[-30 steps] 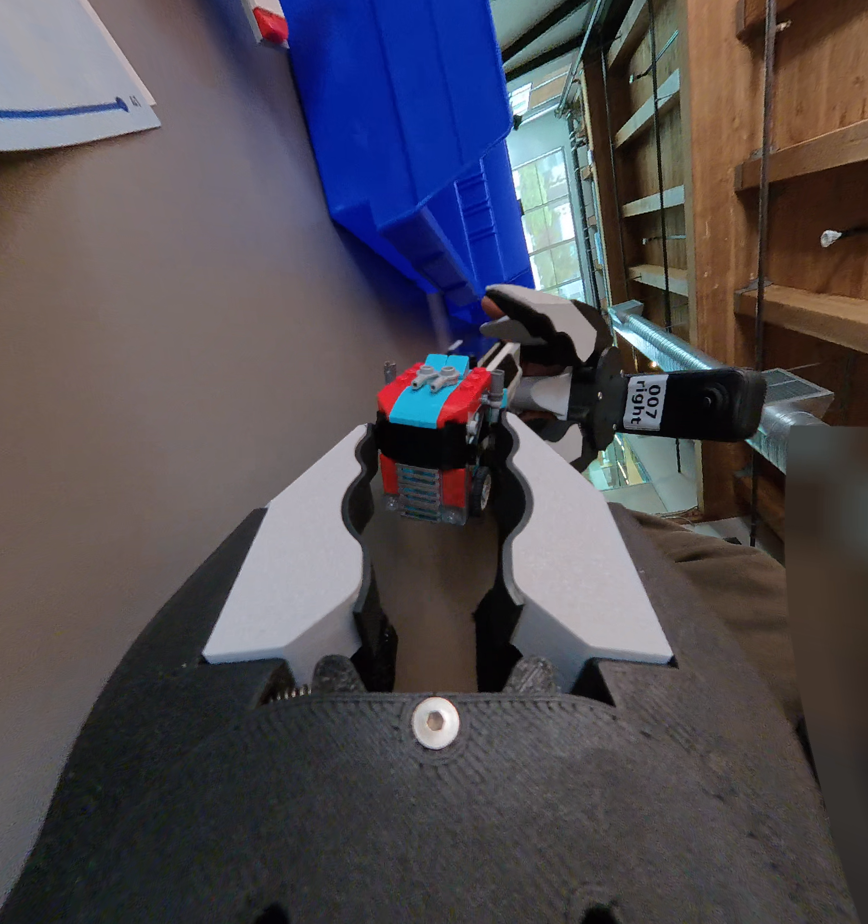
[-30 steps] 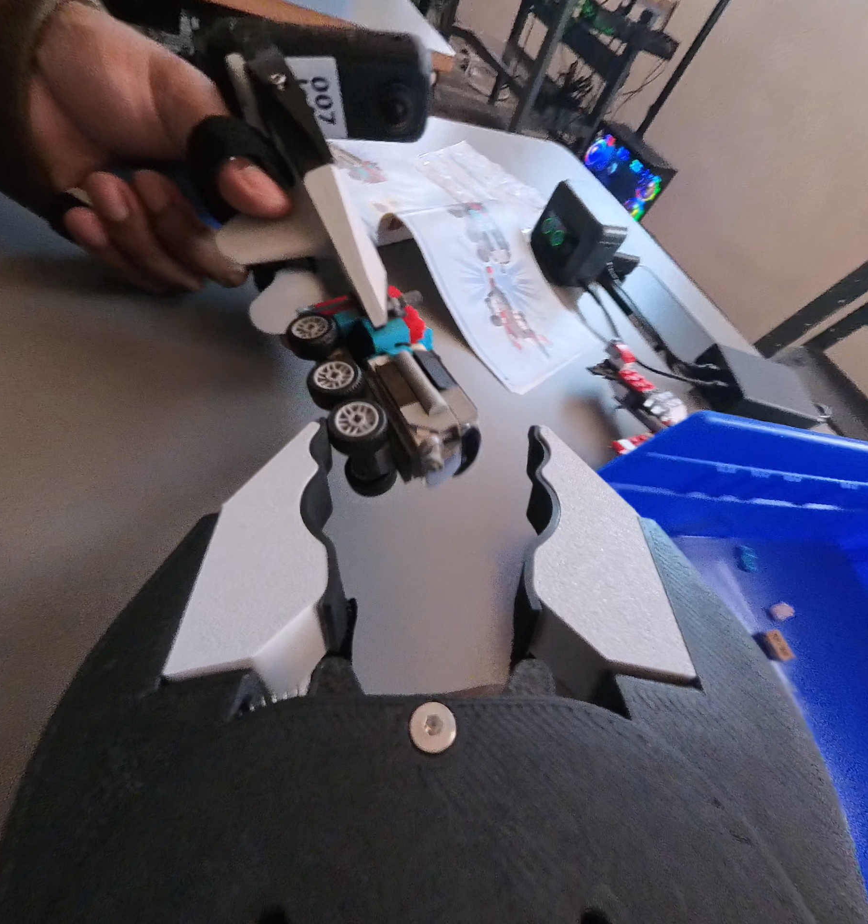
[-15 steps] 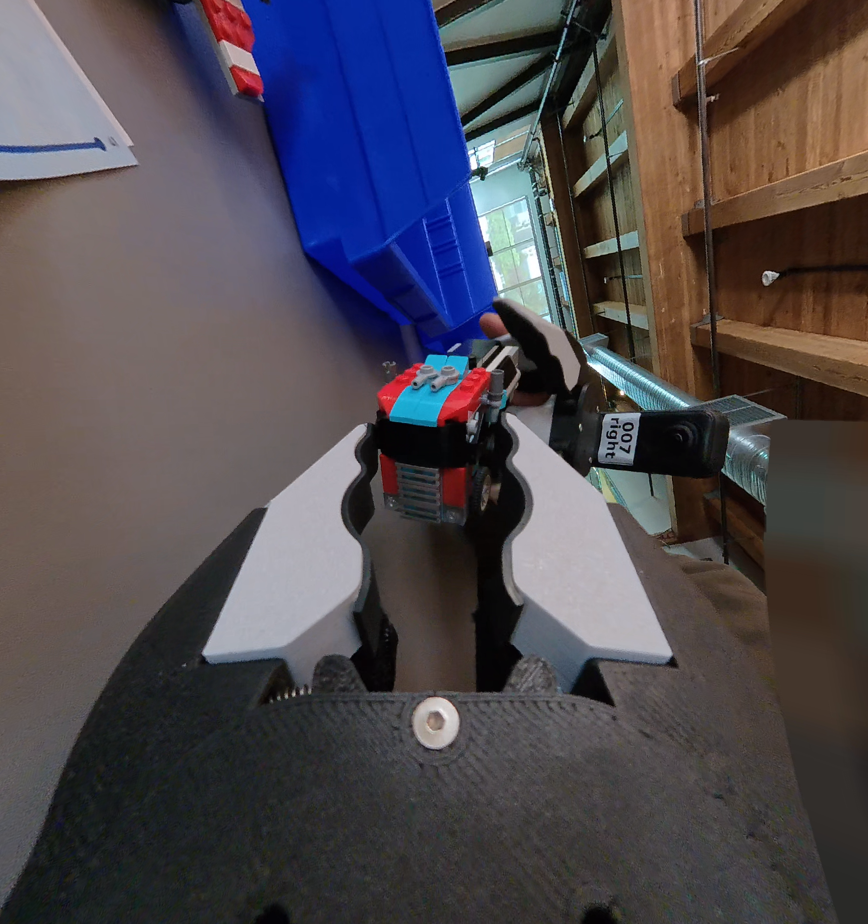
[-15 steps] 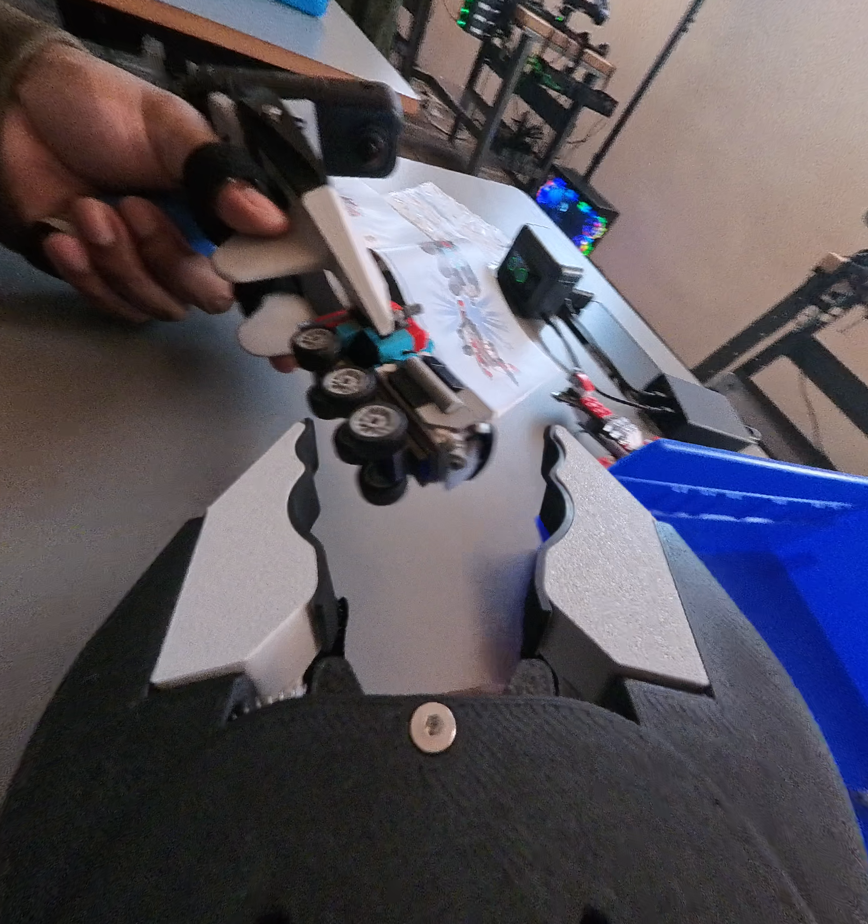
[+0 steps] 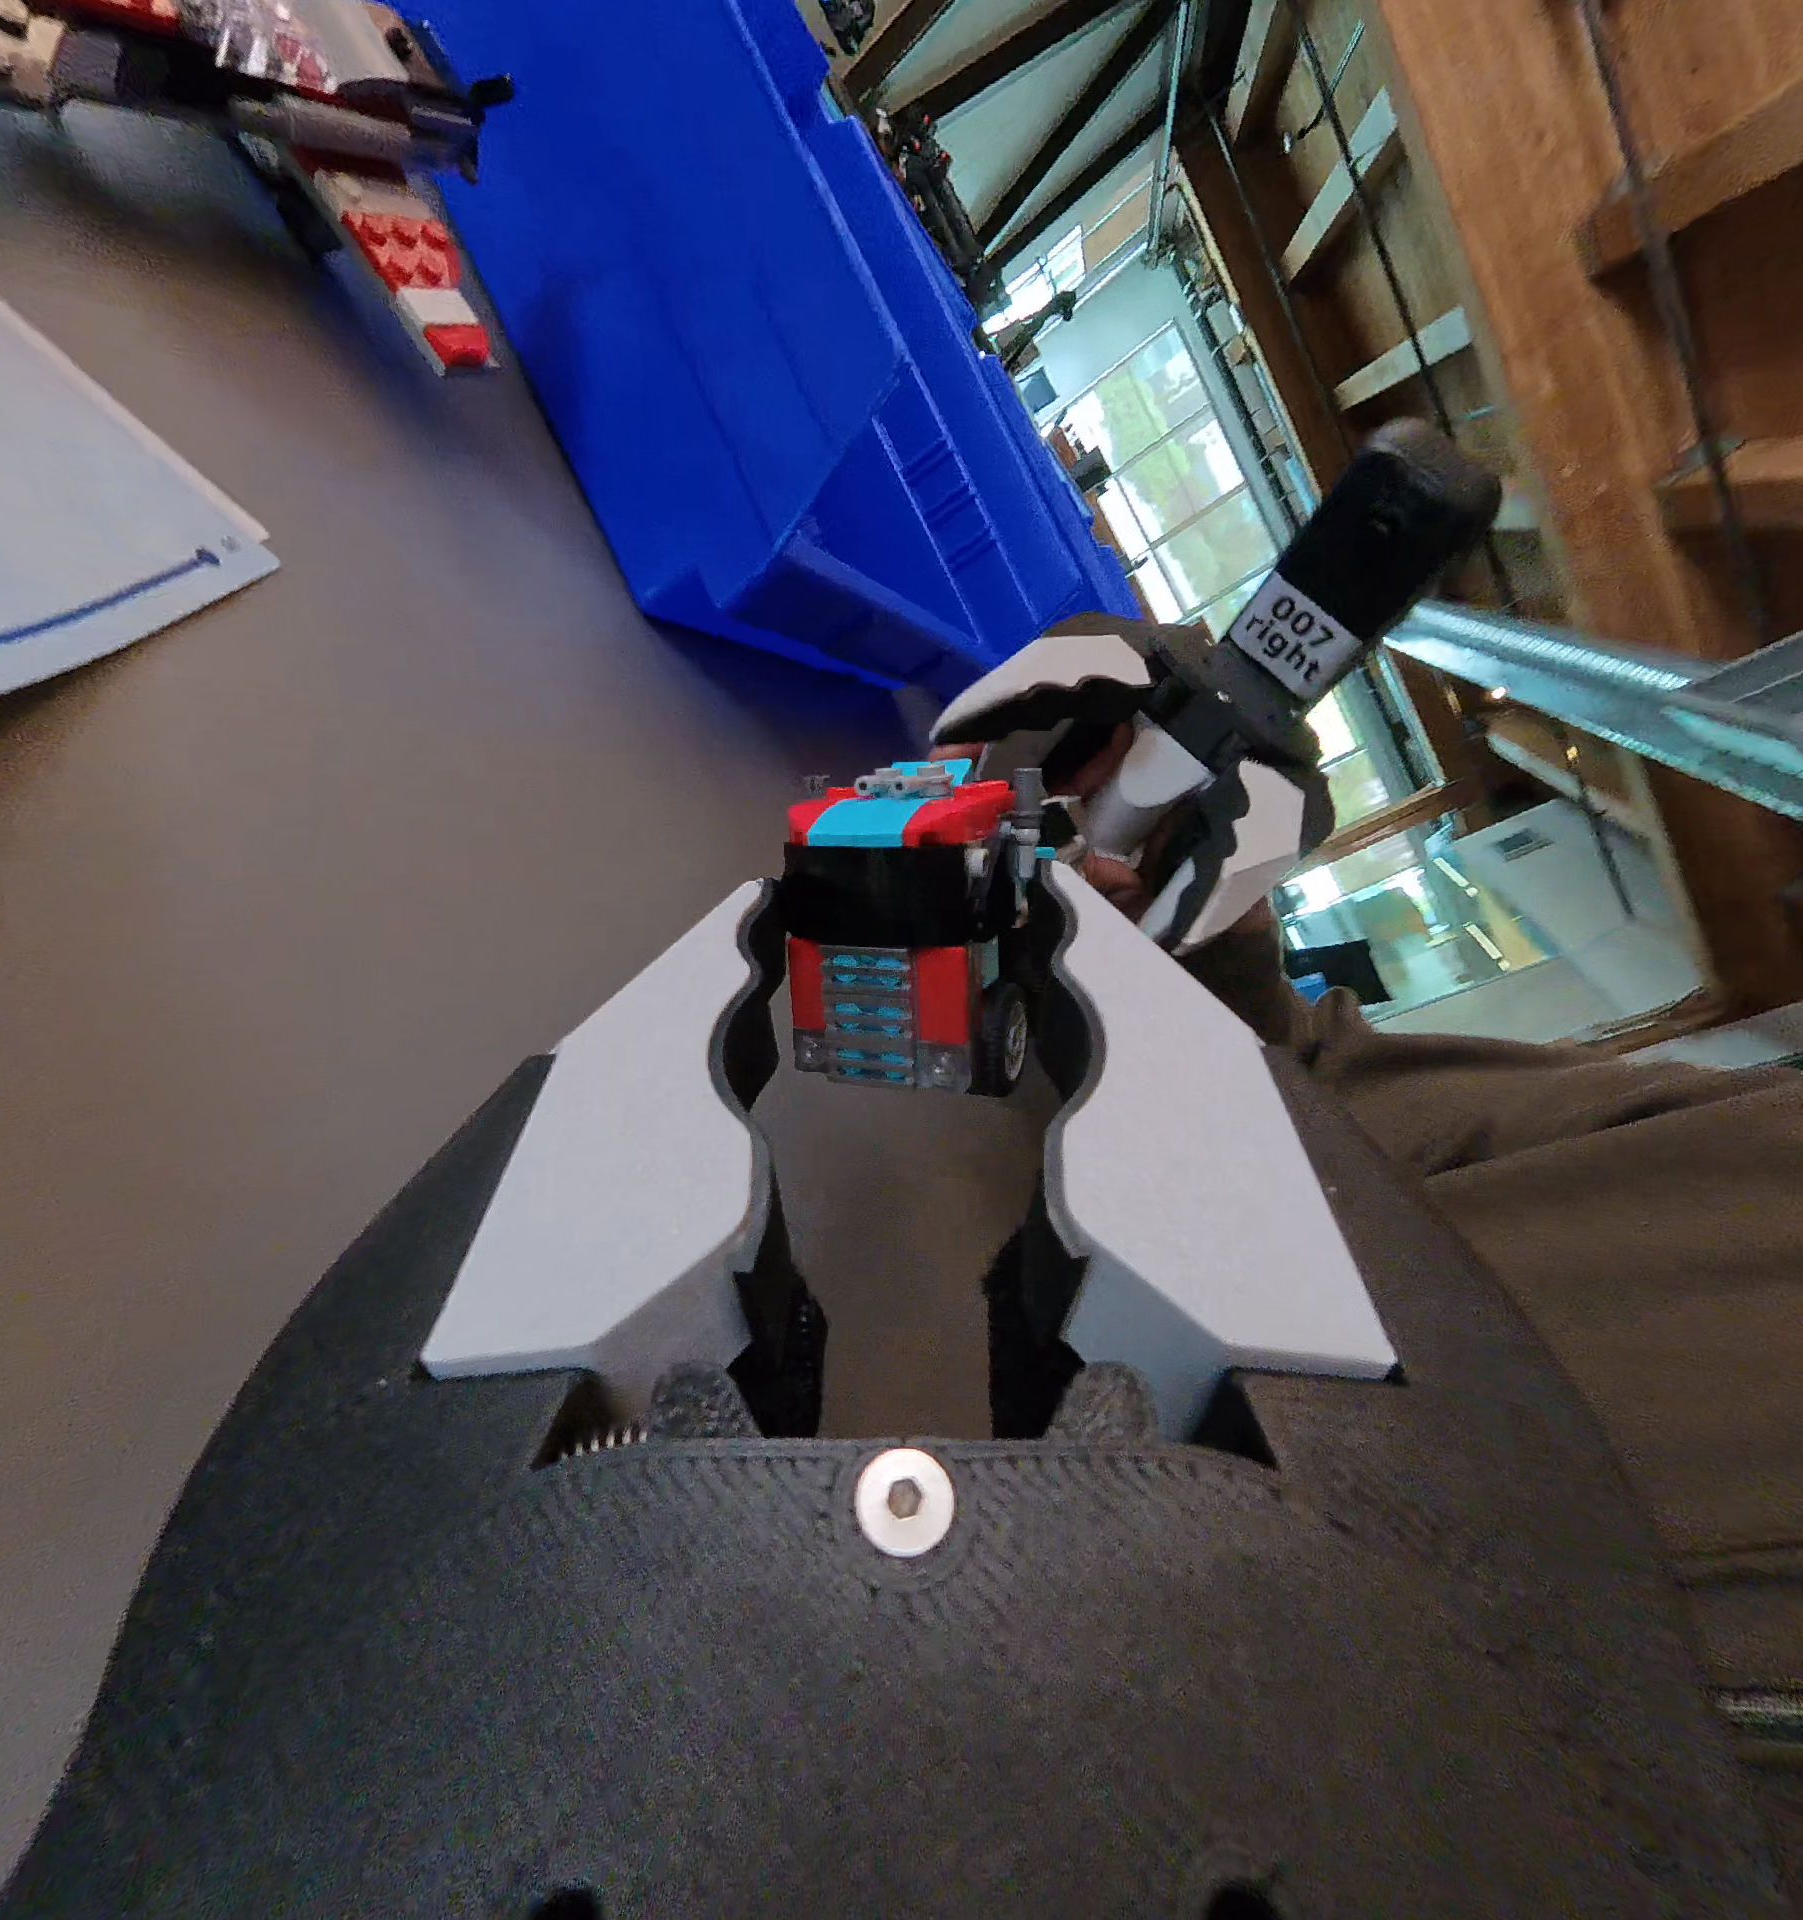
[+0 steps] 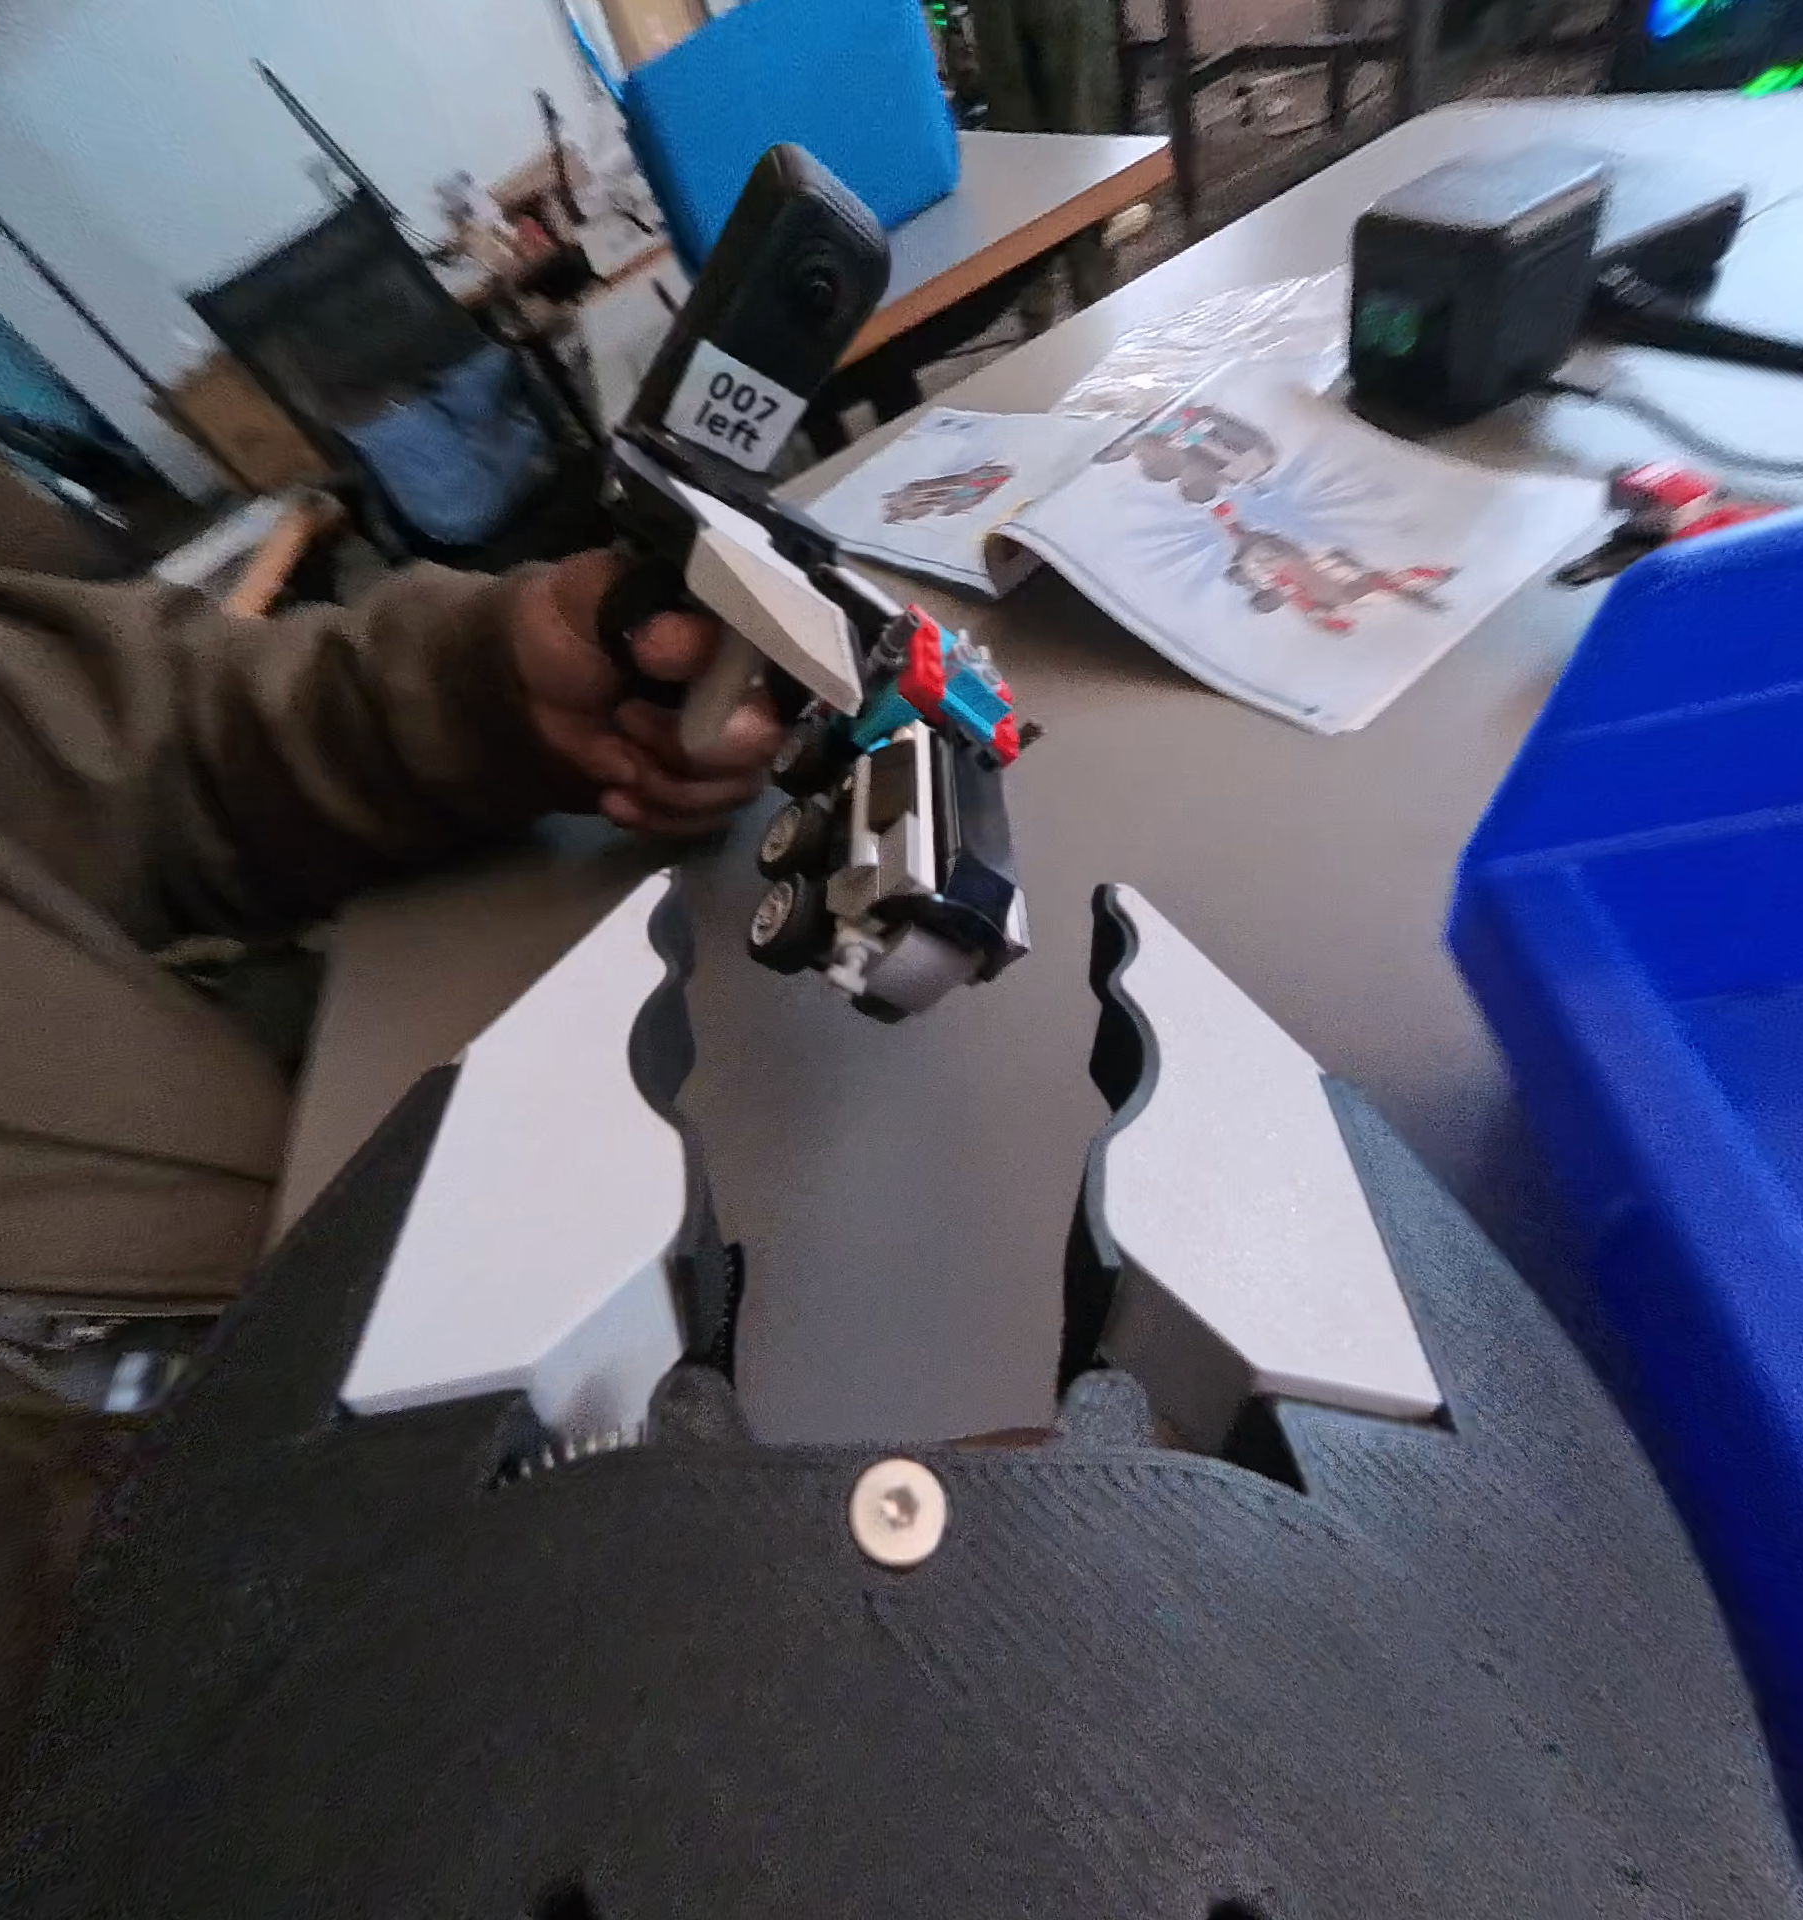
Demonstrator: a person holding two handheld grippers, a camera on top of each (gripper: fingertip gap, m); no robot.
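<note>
toy truck (image 5: pixel 902 935) clamped in left hand-held gripper (image 5: pixel 907 914); right hand-held gripper (image 6: pixel 886 914) agape nearby

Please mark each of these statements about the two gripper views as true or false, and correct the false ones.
1. The left gripper holds a toy brick truck between its fingers. True.
2. The right gripper is closed on the rear of the truck. False: its fingers stand wide apart and neither touches the truck's rear, which hangs between them.
3. The truck rests with its wheels on the table. False: it is held up in the air above the grey table.
4. An open instruction booklet lies on the table beyond the truck. True.
5. The bin beside the grippers is green. False: the bin is blue.
</note>
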